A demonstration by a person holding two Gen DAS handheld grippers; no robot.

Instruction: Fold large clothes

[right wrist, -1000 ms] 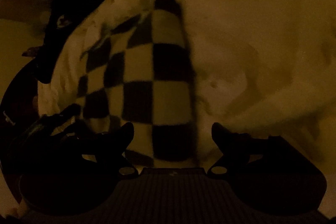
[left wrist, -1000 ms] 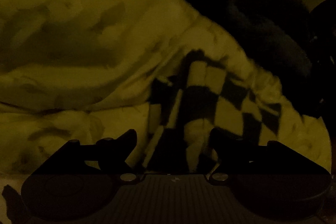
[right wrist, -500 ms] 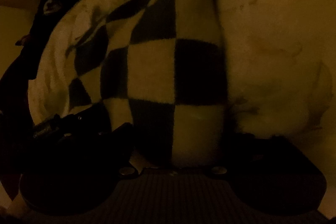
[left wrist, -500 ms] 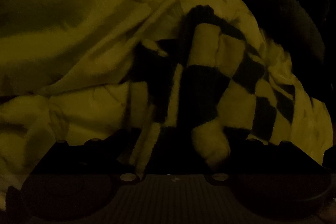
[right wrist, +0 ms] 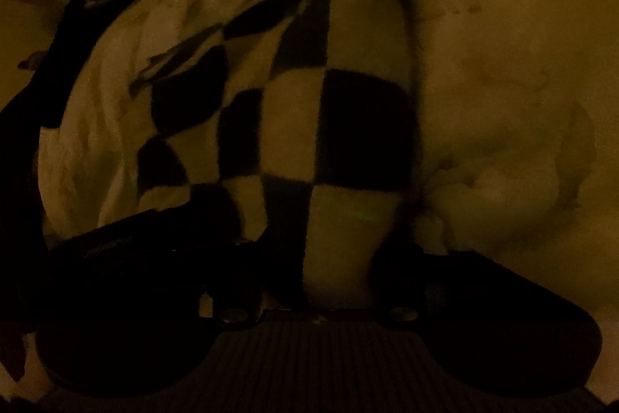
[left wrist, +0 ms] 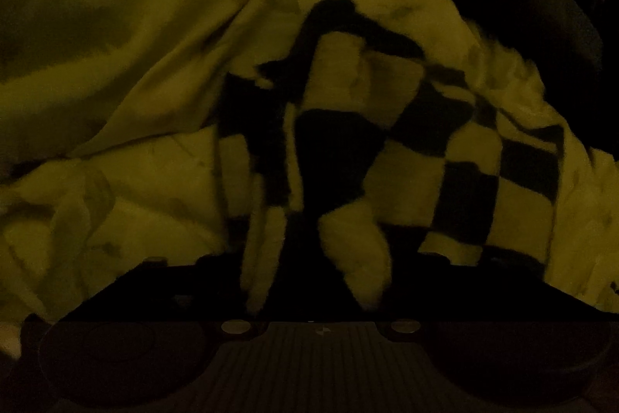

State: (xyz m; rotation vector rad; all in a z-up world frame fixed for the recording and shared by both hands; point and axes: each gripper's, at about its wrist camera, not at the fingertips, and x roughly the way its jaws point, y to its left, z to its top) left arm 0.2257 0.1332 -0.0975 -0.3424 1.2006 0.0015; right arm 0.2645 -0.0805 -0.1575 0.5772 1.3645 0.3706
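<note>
The scene is very dim. A fuzzy black-and-pale checkered garment lies bunched on pale rumpled bedding. In the left wrist view its edge hangs down between the dark fingers of my left gripper, which looks shut on it. In the right wrist view the checkered garment fills the centre and its lower end sits between the fingers of my right gripper, which looks shut on it. The fingertips are hidden in darkness and cloth.
Pale bedding spreads to the right in the right wrist view. A dark garment or cloth lies at the upper right of the left wrist view, and dark cloth runs along the left edge of the right wrist view.
Both grippers moved in onto the checkered garment and went from open to closed on its fabric. The garment now looms larger in both views.
</note>
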